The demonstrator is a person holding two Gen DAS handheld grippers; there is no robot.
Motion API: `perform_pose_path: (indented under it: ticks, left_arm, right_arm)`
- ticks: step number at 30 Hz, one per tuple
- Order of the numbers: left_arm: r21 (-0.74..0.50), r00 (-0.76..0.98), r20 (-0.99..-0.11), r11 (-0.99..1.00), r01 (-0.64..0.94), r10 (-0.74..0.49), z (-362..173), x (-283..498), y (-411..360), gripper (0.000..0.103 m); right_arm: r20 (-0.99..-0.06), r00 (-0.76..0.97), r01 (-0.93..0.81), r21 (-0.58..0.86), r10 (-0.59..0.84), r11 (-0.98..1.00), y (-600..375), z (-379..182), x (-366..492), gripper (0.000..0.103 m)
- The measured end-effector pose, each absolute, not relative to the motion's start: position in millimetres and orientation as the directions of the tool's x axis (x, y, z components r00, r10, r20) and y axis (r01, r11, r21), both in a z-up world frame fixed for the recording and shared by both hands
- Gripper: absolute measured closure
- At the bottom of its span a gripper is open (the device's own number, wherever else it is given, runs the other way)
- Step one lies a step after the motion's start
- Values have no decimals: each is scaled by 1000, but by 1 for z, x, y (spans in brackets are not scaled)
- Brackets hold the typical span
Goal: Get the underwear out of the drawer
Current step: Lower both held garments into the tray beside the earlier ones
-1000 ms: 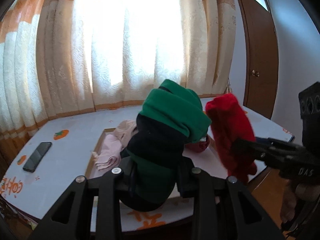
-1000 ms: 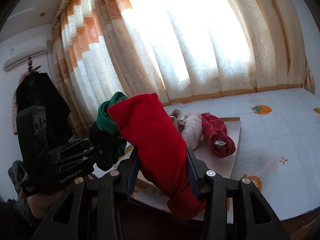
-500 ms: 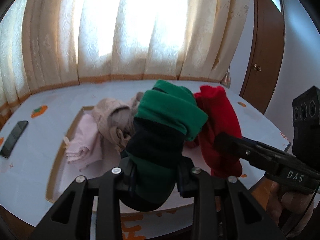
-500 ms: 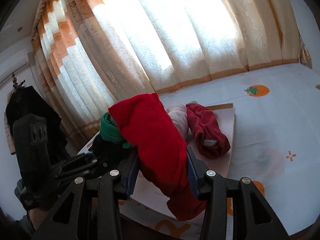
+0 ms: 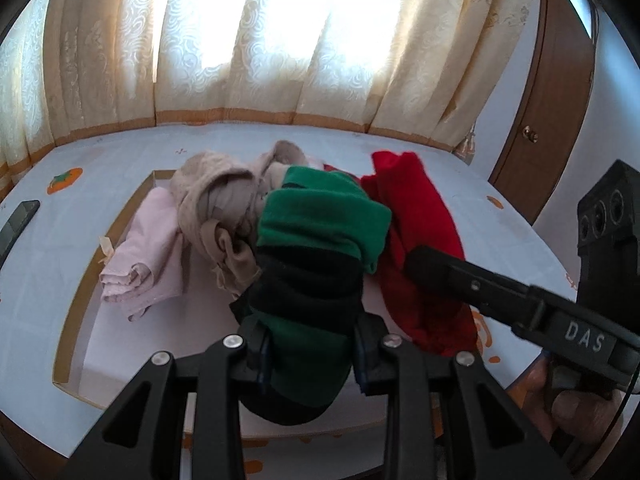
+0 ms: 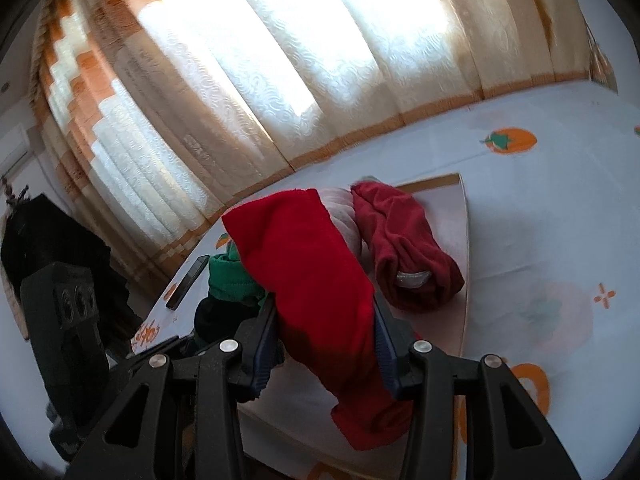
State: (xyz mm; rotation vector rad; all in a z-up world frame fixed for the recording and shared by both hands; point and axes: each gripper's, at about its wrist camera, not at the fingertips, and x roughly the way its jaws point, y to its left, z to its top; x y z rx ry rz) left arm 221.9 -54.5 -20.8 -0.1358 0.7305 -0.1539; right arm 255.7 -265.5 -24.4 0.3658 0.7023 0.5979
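Curtained window light falls on a cloth-covered counter (image 5: pixel 120 152) bearing a shallow drawer tray (image 5: pixel 80 292). A green-and-black garment (image 5: pixel 316 248) is gripped in the left claw (image 5: pixel 308 354) and a red garment (image 6: pixel 316 280) in the right claw (image 6: pixel 326 344), both above the tray. Hanging folds are judged liable to snag the pink garments (image 5: pixel 148 256) left inside, or to slip loose.

Strong daylight comes through the curtains (image 5: pixel 280 40), which blow out to near-white glare in both views. Foreground parts sit backlit and dark, detail lost in the black. The tablecloth (image 6: pixel 540 240) is evenly lit, with soft shadows. Heavy fisheye bending and black vignette at the edges. The right wrist view is slightly motion-blurred (left one sharper).
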Motion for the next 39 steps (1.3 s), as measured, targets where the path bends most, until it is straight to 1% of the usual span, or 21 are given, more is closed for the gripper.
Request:
perform_pose_path:
  ticks: [4, 10, 15, 22, 23, 26, 31, 39]
  left_arm:
    - [-173, 724, -667, 981, 83, -179, -26, 228, -57, 74]
    - [-141, 715, -681, 986, 88, -161, -34, 232, -67, 72]
    - [-96, 719, -682, 991, 94, -134, -38, 232, -75, 70]
    - [-81, 720, -682, 991, 106, -133, -41, 228, -74, 70]
    - [-78, 720, -682, 991, 107, -131, -41, 228, -75, 69]
    - [-71, 719, -683, 991, 112, -130, -42, 227, -76, 69]
    - [-52, 719, -684, 992, 119, -122, -43, 228, -79, 68]
    - [-48, 721, -681, 990, 131, -129, -44, 226, -78, 67]
  right_arm:
    - [-516, 603, -364, 501, 609, 785, -261, -28, 263, 55]
    - [-555, 626, -349, 428, 548, 833, -258, -29, 272, 55]
    - [-591, 603, -350, 408, 536, 844, -254, -36, 285, 55]
    - [-637, 581, -370, 347, 507, 861, -249, -42, 281, 55]
    - [-638, 580, -372, 346, 506, 861, -249, -42, 280, 55]
    - [-647, 569, -372, 348, 508, 860, -251, -43, 277, 55]
    - [-665, 565, -378, 317, 488, 870, -250, -46, 279, 55]
    - [-670, 577, -399, 268, 467, 877, -246, -47, 276, 56]
